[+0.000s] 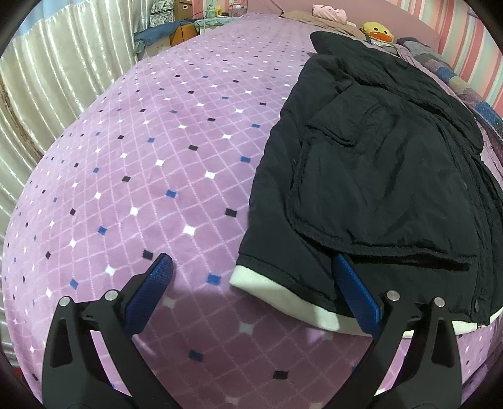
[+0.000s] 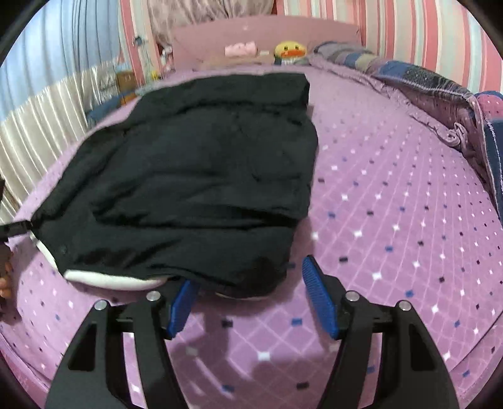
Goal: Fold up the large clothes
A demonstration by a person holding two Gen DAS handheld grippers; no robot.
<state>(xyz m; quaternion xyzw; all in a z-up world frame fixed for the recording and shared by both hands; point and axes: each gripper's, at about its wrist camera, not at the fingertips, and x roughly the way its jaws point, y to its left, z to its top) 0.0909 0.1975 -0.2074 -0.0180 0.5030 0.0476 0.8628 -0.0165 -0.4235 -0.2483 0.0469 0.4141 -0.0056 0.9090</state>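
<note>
A black padded jacket (image 1: 377, 163) with a white lining edge (image 1: 283, 292) lies folded on the purple diamond-pattern bed blanket (image 1: 157, 157). My left gripper (image 1: 251, 267) is open at the jacket's near left corner. Its right finger (image 1: 355, 292) rests over the hem and its left finger (image 1: 157, 280) is over bare blanket. In the right wrist view the jacket (image 2: 204, 163) fills the middle left. My right gripper (image 2: 251, 270) is open at the near right corner, where the hem bulges between the fingers without being pinched. The tip of its left finger (image 2: 180, 308) is hidden under the hem.
A yellow duck plush (image 2: 289, 50) and a pink item (image 2: 240, 48) sit at the headboard. A patchwork quilt (image 2: 440, 88) is bunched along the right side. A shiny curtain (image 1: 63, 78) and boxes (image 1: 182, 9) stand beyond the left bed edge. A person's fingers (image 2: 4, 280) show at the left edge.
</note>
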